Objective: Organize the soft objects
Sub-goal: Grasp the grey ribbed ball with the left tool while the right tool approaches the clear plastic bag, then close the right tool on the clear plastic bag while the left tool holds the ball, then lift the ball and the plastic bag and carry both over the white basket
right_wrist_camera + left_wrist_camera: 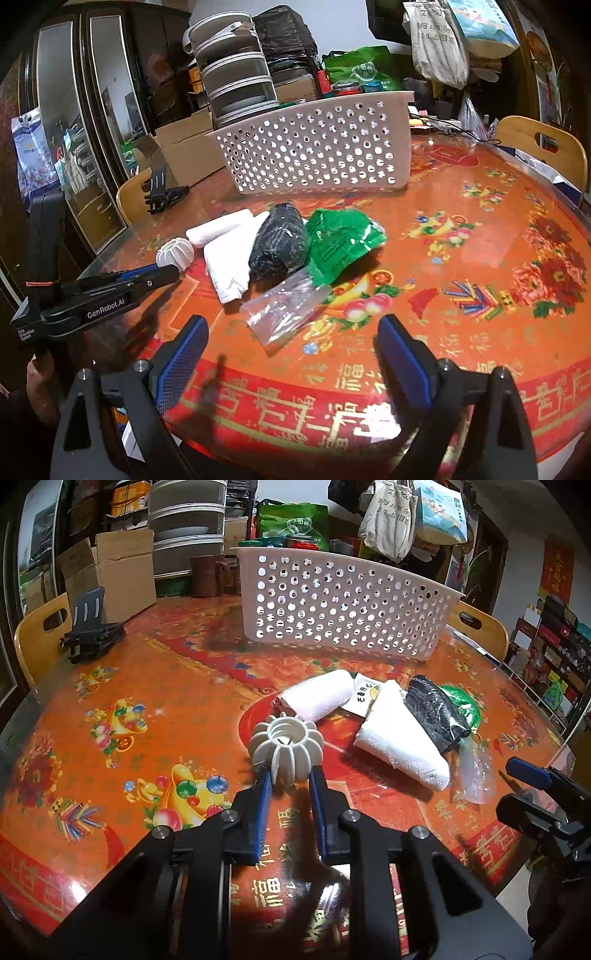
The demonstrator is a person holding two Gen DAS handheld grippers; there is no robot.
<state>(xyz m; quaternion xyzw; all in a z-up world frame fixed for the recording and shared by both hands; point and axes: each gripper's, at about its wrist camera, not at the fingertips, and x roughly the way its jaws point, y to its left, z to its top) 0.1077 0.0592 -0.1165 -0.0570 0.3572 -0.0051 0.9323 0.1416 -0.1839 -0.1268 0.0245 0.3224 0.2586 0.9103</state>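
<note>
The left tool [286,775] sits lowest in its own view, its two blue pads [263,794] drawn in against the lower sides of a white ribbed ball [286,747], which rests on the desk [129,686] right at the fingertips. The ball's open ring faces up and away from the tool. Beyond the ball and to the tool's right lies a loose heap: a rolled white cloth [319,698], a small printed sachet [364,696] tucked behind it, a folded white towel [400,738], a black bundle [434,712] leaning on that towel, and a green packet [467,701] behind the bundle. A clear plastic bag [476,771] lies nearest the towel's right end. Farther ahead of the tool stands a white perforated basket [343,605], well apart from the heap.

The right tool [291,354] hangs just above the desk with its jaws spread wide and nothing between them. The clear plastic bag lies directly ahead of its fingertips, just beyond them, with the green packet and the black bundle behind it. To this tool's left the other tool reaches in toward the ribbed ball, held by a hand [38,373] at the frame's edge. A black folding stand [92,627] sits far off to the left tool's left, near a wooden chair back [37,635].
</note>
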